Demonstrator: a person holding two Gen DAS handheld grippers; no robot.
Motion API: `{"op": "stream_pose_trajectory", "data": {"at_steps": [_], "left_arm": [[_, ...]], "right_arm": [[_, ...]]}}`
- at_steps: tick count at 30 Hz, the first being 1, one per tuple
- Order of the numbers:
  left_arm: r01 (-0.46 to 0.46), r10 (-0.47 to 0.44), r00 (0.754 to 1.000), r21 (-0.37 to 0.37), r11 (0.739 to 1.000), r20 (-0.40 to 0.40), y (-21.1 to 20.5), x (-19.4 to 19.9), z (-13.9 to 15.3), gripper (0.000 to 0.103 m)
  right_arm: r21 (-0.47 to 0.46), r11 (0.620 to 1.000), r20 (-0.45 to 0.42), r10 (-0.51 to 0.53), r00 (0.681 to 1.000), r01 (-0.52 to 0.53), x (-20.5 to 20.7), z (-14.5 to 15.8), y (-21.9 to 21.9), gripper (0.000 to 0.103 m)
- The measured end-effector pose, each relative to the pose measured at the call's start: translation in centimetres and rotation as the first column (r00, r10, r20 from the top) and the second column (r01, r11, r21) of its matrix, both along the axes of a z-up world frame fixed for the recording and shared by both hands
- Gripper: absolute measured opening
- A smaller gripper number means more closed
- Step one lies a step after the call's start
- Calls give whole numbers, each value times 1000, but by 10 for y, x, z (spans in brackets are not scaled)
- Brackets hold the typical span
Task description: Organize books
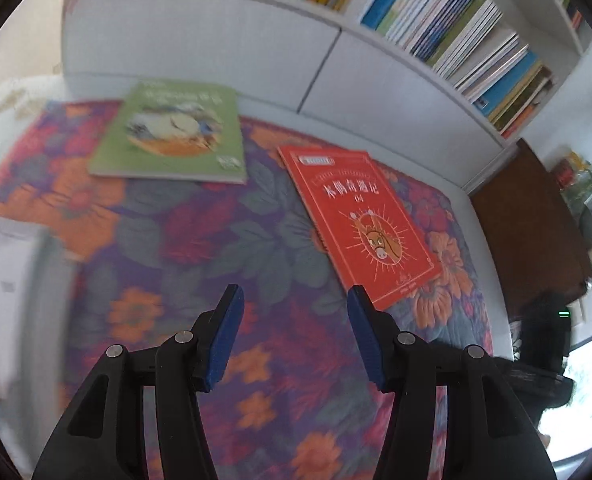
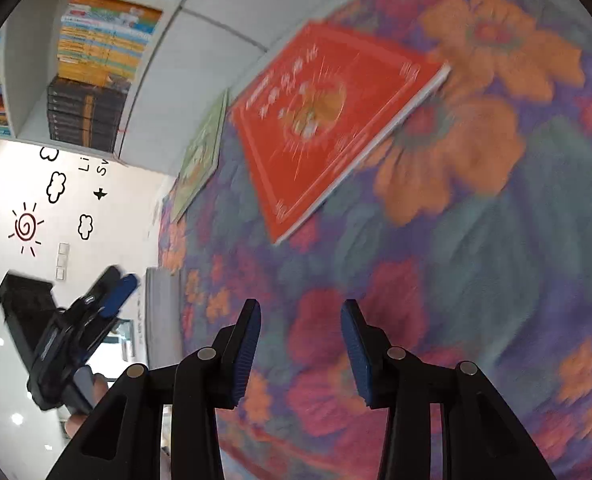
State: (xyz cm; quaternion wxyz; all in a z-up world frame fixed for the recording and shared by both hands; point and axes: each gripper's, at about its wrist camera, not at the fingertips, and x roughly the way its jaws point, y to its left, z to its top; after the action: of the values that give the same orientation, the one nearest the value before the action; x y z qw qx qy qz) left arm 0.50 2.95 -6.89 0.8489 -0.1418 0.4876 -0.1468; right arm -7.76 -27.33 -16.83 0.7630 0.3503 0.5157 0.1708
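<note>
Bare floral quilt [image 1: 200,240] lies between the green book [image 1: 172,132] and the red book [image 1: 359,224], which sit well apart, leaving an open lane for a gripper. Behind both books the white cabinet front [image 1: 224,52] closes off the far side. The red book's near corner sits just beside the left gripper [image 1: 294,300], whose jaws stand apart.

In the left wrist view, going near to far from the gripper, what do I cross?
Left gripper → floral quilt → red book → green book → white cabinet front → shelf of books.
</note>
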Motion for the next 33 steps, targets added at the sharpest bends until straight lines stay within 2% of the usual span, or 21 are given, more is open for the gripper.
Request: {"op": "stream_pose_trajectory", "data": {"at_steps": [3,4,8,10,12,13,14,16,19,21,23,25,26,27,29,33], "left_arm": [[-49,47,999,-62,997,-25,-20,16,-25,52],[-77,75,997,-80,994,-28,-21,19,-30,52],[-127,126,992,-69,989,-16,-36,33,-45,52],[-123,124,992,-60,991,1,-45,39,-51,52],[-101,101,995,-86,991,-2,-51,42,-58,52],[-81,79,997,-111,991,-21,-53,44,-63,52],[-73,70,997,-131,989,-25,-53,45,-65,53],[-59,62,998,-159,986,12,-50,44,-66,57],[-38,48,998,-182,983,51,-46,42,-71,58],[-26,37,996,-134,991,86,-52,39,-71,58],[-19,24,993,-47,999,115,-65,37,-68,58],[-15,13,991,13,1000,132,-73,34,-67,59],[-28,22,990,43,999,138,-73,34,-67,57],[-29,22,991,47,999,135,-72,35,-68,57],[-27,24,991,21,999,132,-68,35,-69,57],[-25,22,991,21,999,133,-71,36,-68,57]], "right_arm": [[-49,996,153,-69,986,77,11,17,-19,40],[-70,991,180,-96,979,110,16,19,-25,40],[-108,972,221,-179,959,207,43,11,-45,40],[-135,963,233,-196,952,231,63,4,-53,40],[-148,957,223,-213,951,249,80,-6,-60,40],[-140,959,213,-212,954,245,88,-13,-63,40],[-108,964,244,-211,946,243,90,-15,-65,40],[-64,973,270,-196,943,221,89,-19,-68,41],[65,987,261,-160,952,148,86,-25,-78,43],[68,989,255,-143,956,130,89,-25,-80,43],[13,996,258,-92,962,92,94,-21,-67,46],[-22,1000,261,-3,965,9,95,-18,-54,46],[8,998,253,53,966,-57,98,-21,-49,46],[14,997,251,73,965,-79,98,-22,-44,46],[-53,996,266,89,960,-78,93,-18,-35,45],[-62,996,268,77,960,-63,91,-19,-36,45]]}}
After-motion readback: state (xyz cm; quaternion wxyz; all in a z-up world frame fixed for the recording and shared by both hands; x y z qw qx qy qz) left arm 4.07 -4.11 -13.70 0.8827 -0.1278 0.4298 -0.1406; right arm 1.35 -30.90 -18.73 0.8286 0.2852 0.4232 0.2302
